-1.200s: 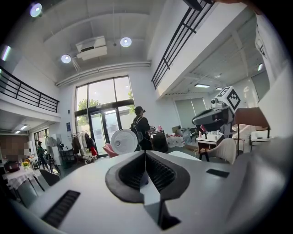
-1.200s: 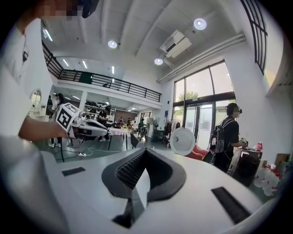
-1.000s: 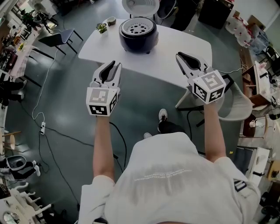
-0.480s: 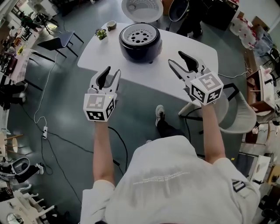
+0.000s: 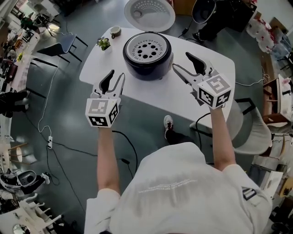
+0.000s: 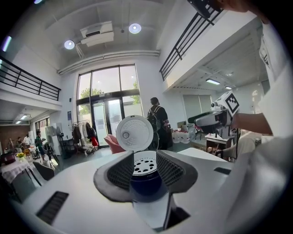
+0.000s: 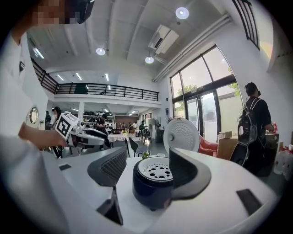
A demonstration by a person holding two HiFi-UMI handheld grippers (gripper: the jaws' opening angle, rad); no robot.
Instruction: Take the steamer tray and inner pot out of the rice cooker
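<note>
Left gripper point(image 5: 113, 75) and right gripper point(image 5: 181, 62) now nearer the round dark-blue rice cooker point(image 5: 147, 68) ahead of them, left jaws wider apart, right jaws opening from shut, both empty

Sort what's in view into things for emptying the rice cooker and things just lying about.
For the job: rice cooker, steamer tray sitting in it, raised lid.
Just lying about: potted plant and small cup on the table, chair beside the table.
</note>
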